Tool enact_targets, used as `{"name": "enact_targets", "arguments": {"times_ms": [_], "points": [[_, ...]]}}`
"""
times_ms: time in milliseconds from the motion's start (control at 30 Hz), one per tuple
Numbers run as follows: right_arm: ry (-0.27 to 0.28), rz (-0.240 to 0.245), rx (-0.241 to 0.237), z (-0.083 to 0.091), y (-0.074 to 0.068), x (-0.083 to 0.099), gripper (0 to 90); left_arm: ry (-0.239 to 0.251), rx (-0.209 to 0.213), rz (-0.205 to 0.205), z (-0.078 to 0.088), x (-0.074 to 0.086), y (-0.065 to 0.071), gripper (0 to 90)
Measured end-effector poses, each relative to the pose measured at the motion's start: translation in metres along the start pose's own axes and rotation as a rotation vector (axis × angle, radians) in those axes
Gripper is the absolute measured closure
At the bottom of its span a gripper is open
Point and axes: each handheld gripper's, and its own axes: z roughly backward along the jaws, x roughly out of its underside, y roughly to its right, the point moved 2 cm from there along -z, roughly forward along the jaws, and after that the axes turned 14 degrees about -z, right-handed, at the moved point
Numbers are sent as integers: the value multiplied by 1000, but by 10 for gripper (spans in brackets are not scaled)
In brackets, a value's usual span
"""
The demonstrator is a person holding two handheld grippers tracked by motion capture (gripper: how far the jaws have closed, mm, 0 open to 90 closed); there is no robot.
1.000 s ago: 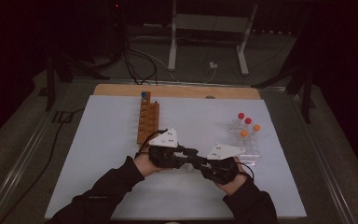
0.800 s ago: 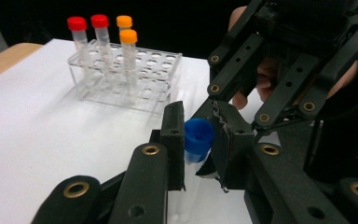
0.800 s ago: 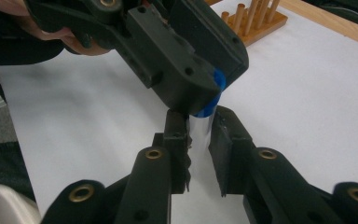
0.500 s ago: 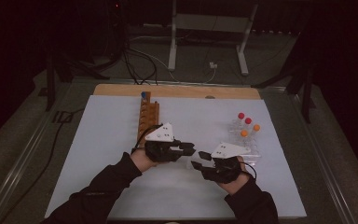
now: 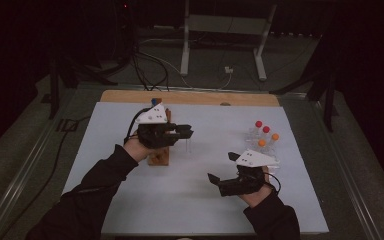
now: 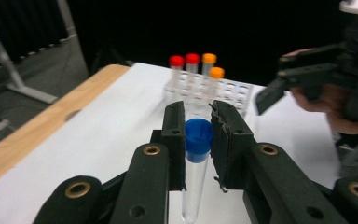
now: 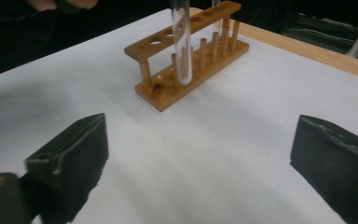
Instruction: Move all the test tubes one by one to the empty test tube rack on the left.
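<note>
My left gripper (image 5: 189,133) is shut on a clear test tube with a blue cap (image 6: 197,136), and its pads press on the cap from both sides. The tube (image 5: 189,145) hangs upright above the table, just right of the wooden tube rack (image 5: 159,157). In the right gripper view the tube's glass (image 7: 182,44) hangs in front of the rack (image 7: 191,51). My right gripper (image 5: 216,183) sits low at the front right, pointing left. Its jaws have just been opening and now stand open (image 7: 200,154) with nothing between them. It also appears in the left gripper view (image 6: 279,77).
A clear plastic rack (image 5: 272,152) at the right holds several tubes with red and orange caps (image 6: 193,59). A blue cap (image 5: 154,101) peeks out at the wooden rack's far end. The white mat (image 5: 205,210) ends at a wooden strip (image 5: 195,97) along the back.
The two grippers were together at the front middle. My left gripper has risen and moved back with the tube toward the wooden rack. My right gripper has let go and opened.
</note>
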Motion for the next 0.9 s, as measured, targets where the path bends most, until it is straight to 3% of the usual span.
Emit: {"name": "enact_targets", "arguments": {"times_ms": [233, 567, 900], "points": [[27, 5, 1, 3, 0, -1, 0, -13, -86, 26, 14, 3, -26, 772], [25, 3, -22, 3, -1, -1, 0, -26, -211, 65, 36, 7, -64, 773], [28, 7, -20, 3, 0, 0, 0, -63, -319, 97, 41, 17, -97, 773]]}}
